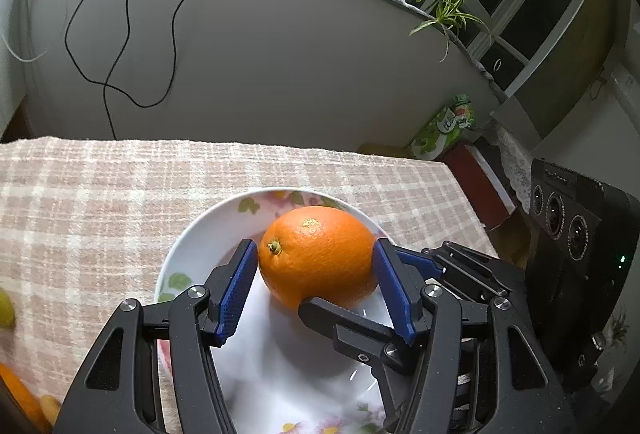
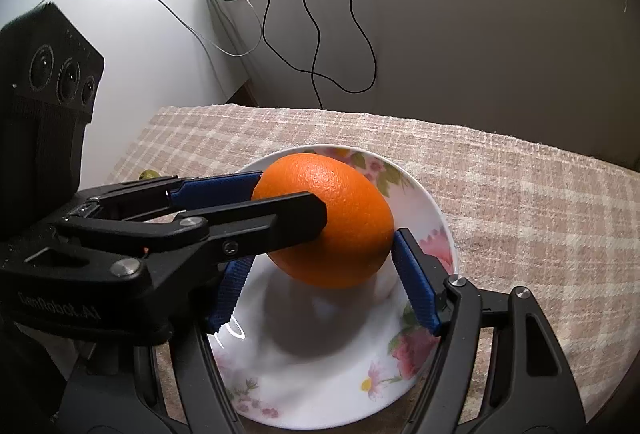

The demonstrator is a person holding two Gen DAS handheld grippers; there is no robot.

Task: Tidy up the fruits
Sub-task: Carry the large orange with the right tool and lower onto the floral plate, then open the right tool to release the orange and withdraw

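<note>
An orange (image 1: 320,254) (image 2: 332,222) hangs just over a white plate with a flower pattern (image 1: 192,234) (image 2: 436,218) and casts a shadow into it. My left gripper (image 1: 316,274) is shut on the orange, with a blue pad against each end. In the right wrist view the left gripper (image 2: 290,194) reaches in from the left. My right gripper (image 2: 320,262) is shut on the same orange from the other direction. Its right pad (image 2: 412,282) presses the peel, while its left pad is partly hidden behind the left gripper's black finger. The right gripper (image 1: 352,280) enters the left wrist view from the right.
The plate lies on a pink checked tablecloth (image 1: 100,202) (image 2: 520,186). A green fruit (image 1: 5,308) (image 2: 149,174) and orange-coloured fruit (image 1: 18,390) lie at the cloth's left side. Black cables (image 1: 120,46) hang down the wall behind. Boxes (image 1: 444,130) stand beyond the table's right edge.
</note>
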